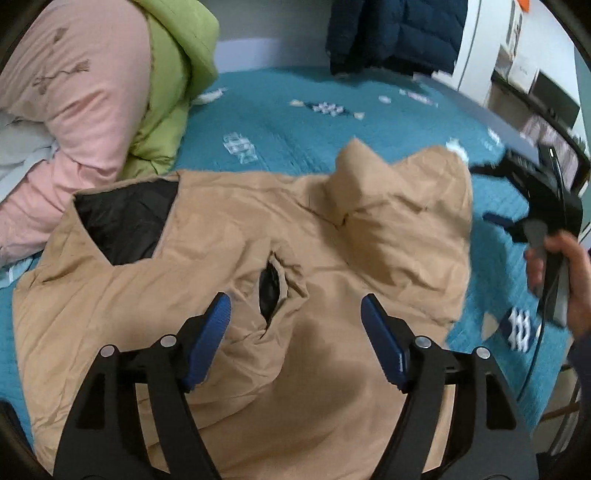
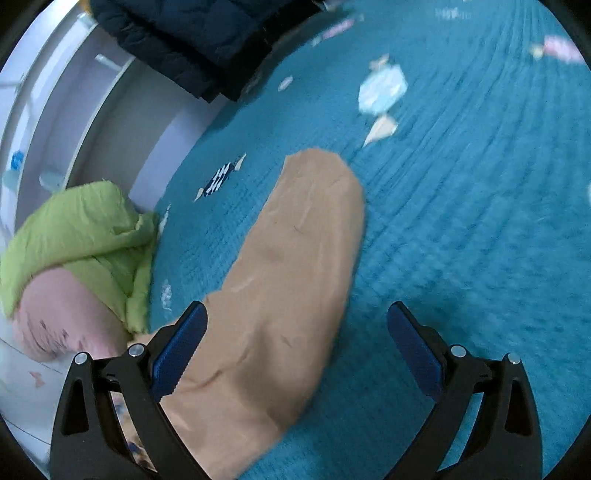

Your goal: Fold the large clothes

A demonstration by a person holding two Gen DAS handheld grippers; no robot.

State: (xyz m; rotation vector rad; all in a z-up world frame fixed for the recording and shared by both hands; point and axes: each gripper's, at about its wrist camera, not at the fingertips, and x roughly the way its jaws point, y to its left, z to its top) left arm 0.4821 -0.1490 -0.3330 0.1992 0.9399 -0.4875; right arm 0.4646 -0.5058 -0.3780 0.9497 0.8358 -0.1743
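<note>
A tan padded jacket [image 1: 229, 251] with black lining lies spread on the teal bedspread [image 1: 288, 122]. My left gripper [image 1: 295, 306] is open and empty, hovering just above the jacket's middle near a small pocket slit [image 1: 271, 291]. In the right wrist view a tan sleeve [image 2: 291, 280] stretches away over the bedspread [image 2: 461, 221]. My right gripper [image 2: 295, 314] is open and empty above the sleeve's near part. The right gripper also shows in the left wrist view [image 1: 495, 192], held in a hand beyond the jacket's right edge.
A pink garment [image 1: 77, 110] and a green padded jacket [image 1: 173, 85] are piled at the left. A dark navy jacket [image 1: 395, 33] lies at the bed's far edge. The bedspread has small printed patches. A wall runs behind the bed [image 2: 122, 122].
</note>
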